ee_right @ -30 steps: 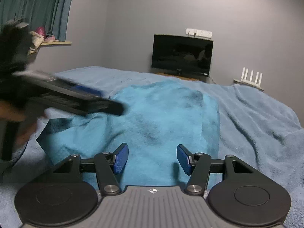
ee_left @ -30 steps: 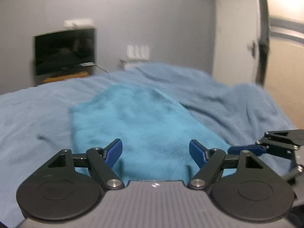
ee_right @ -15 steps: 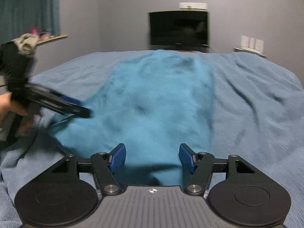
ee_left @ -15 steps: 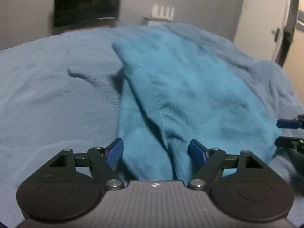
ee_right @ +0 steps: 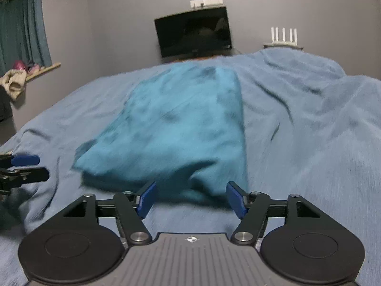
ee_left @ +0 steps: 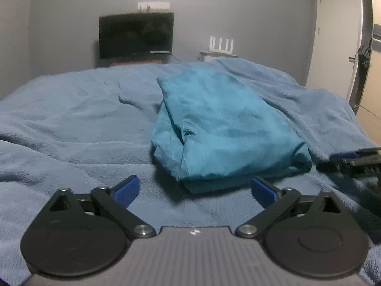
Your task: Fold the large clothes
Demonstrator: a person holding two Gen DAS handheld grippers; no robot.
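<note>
A teal garment [ee_left: 223, 128] lies folded in a thick stack on the blue blanket [ee_left: 71, 124], its near edge just beyond my left gripper [ee_left: 196, 189]. That gripper's jaws are opening wide, with nothing between the blue pads. In the right wrist view the same teal garment [ee_right: 181, 128] fills the middle, blurred, and its near edge reaches down to my right gripper [ee_right: 190, 199]. The right jaws are opening too, and the pads press on nothing. Each gripper shows at the edge of the other's view: the right gripper [ee_left: 352, 158] and the left gripper [ee_right: 22, 166].
A dark TV [ee_left: 136, 35] and a white router [ee_left: 221, 45] stand by the far wall. A white door [ee_left: 333, 35] is at the right. A curtain [ee_right: 21, 31] and a shelf with cloth items [ee_right: 14, 81] are on the left. The rumpled blanket covers the whole bed.
Both grippers have drawn back off the teal garment and their jaws stand wider. The garment now lies folded in a narrower stack ahead of them. The left gripper swung toward the left.
</note>
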